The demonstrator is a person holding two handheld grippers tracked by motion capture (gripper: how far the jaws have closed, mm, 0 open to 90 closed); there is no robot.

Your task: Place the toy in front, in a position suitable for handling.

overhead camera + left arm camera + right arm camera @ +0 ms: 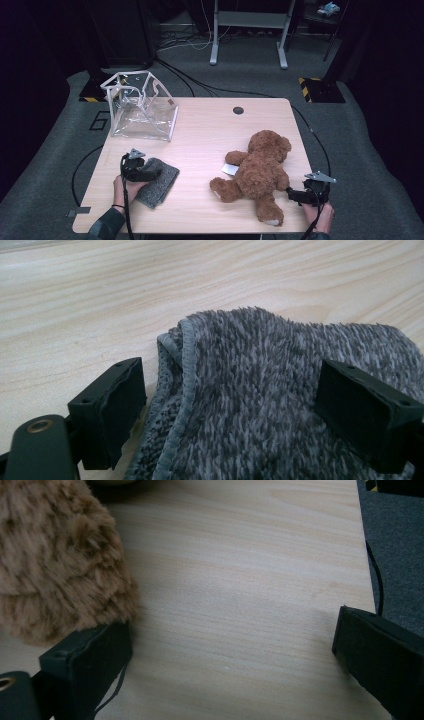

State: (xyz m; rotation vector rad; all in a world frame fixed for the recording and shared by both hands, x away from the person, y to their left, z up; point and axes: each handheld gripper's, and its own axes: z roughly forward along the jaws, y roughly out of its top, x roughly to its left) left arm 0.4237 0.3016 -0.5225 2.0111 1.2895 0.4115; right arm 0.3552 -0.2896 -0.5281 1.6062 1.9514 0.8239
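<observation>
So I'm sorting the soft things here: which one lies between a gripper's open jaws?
The grey towel, folded at the table's left, lies between the left gripper jaws. The brown teddy bear lies beside the right gripper, outside its jaws.

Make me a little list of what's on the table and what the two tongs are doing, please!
table: light wood
grey cloth: folded, fluffy, near the left front edge
left tongs: open, jaws either side of the cloth's folded edge, not pinching it
teddy bear: brown, lying at the right
right tongs: open, nothing between the jaws, bear's fur beside one jaw
clear bag: standing open at the far left corner
</observation>
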